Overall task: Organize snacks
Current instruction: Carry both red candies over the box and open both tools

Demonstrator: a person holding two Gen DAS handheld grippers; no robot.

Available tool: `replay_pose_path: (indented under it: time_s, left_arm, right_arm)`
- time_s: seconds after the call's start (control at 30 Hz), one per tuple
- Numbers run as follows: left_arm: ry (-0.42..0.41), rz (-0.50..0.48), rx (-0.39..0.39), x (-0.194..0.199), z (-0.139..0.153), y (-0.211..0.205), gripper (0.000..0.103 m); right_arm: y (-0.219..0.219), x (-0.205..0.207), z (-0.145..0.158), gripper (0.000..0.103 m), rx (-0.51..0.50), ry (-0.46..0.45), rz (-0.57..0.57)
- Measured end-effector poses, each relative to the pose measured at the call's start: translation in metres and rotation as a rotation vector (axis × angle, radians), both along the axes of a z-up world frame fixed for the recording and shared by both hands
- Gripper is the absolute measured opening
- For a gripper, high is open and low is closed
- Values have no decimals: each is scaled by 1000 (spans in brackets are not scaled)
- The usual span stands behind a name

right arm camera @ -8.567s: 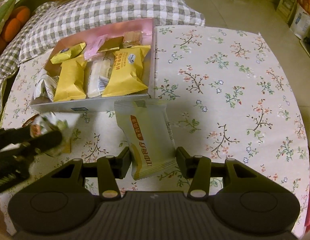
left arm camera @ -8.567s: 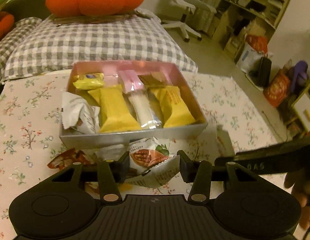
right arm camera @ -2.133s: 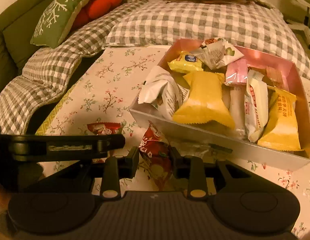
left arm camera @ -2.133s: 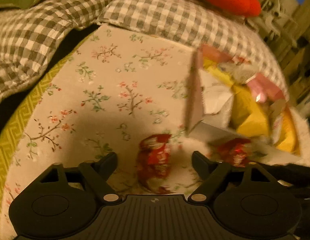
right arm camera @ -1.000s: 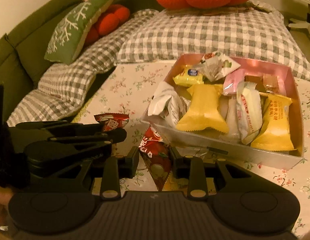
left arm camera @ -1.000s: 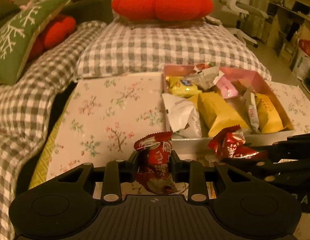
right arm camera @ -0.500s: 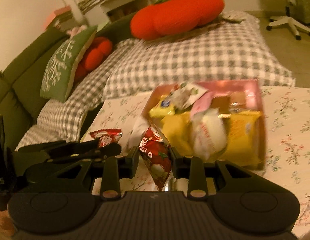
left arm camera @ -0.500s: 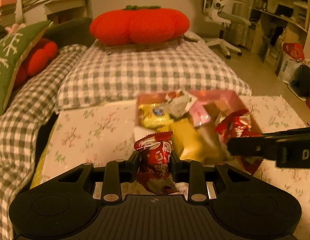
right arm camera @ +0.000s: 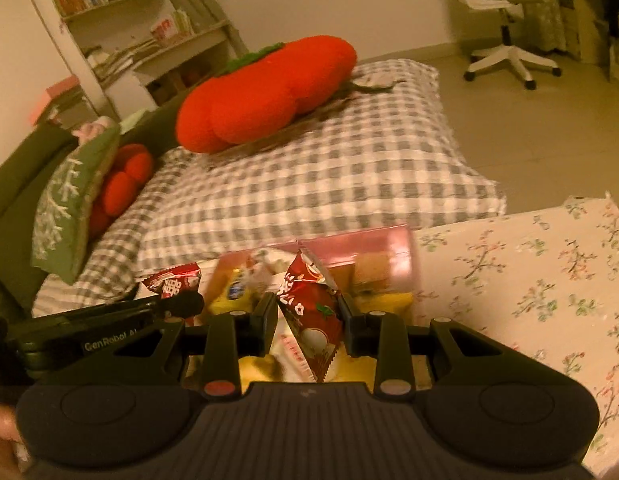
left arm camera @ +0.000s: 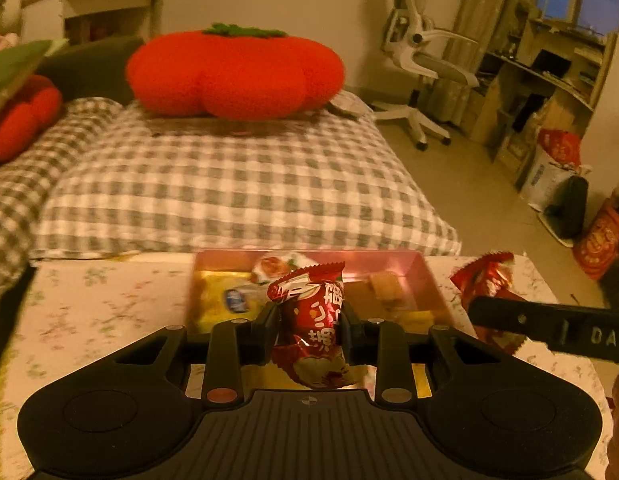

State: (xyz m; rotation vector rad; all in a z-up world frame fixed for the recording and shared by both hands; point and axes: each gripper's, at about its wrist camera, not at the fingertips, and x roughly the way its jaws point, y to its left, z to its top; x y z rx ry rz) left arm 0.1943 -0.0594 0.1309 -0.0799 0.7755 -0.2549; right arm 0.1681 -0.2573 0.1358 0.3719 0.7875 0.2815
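My left gripper (left arm camera: 309,330) is shut on a red candy packet (left arm camera: 313,320) and holds it above the near part of the pink snack box (left arm camera: 423,270). My right gripper (right arm camera: 307,320) is shut on a second red packet (right arm camera: 309,312), also over the box (right arm camera: 389,240). In the left wrist view the right gripper's packet (left arm camera: 487,282) hangs at the box's right side. In the right wrist view the left gripper's packet (right arm camera: 173,282) shows at the left. The box holds several yellow, white and brown snacks, mostly hidden by the grippers.
The box sits on a floral tablecloth (right arm camera: 529,280). Behind it lie a grey checked cushion (left arm camera: 229,184), an orange pumpkin pillow (left arm camera: 233,74) and a green pillow (right arm camera: 69,200). An office chair (left arm camera: 417,60) and shelves stand at the right.
Both grippers have risen and tilted up with their red packets, moving over the box. The box now sits lower and closer in both views.
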Motion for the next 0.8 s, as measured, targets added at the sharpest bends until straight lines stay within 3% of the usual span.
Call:
replay_pose_path:
  time_s: [0.17,0.3,0.4,0.6,0.8]
  left_arm:
    - [33,-48,-36,17,-23,-17,29]
    - [11,-72,-49,39,-26,-30,29]
    - [16,-96,-67,54,-36,-44,29]
    - [51,-58,-116,78,-62,-47,29]
    - [51,-49,-131,77,-71,-50,31]
  right_arm:
    - [-11,20,-15,30,21,-5,-34]
    - [-18,35,-34,30,79,10,-63]
    - [-15,42,-45,30,49,18,-73]
    - [-23,52,-61,30,148,31,-132]
    - [-28,50,-71,32,194,54,-170]
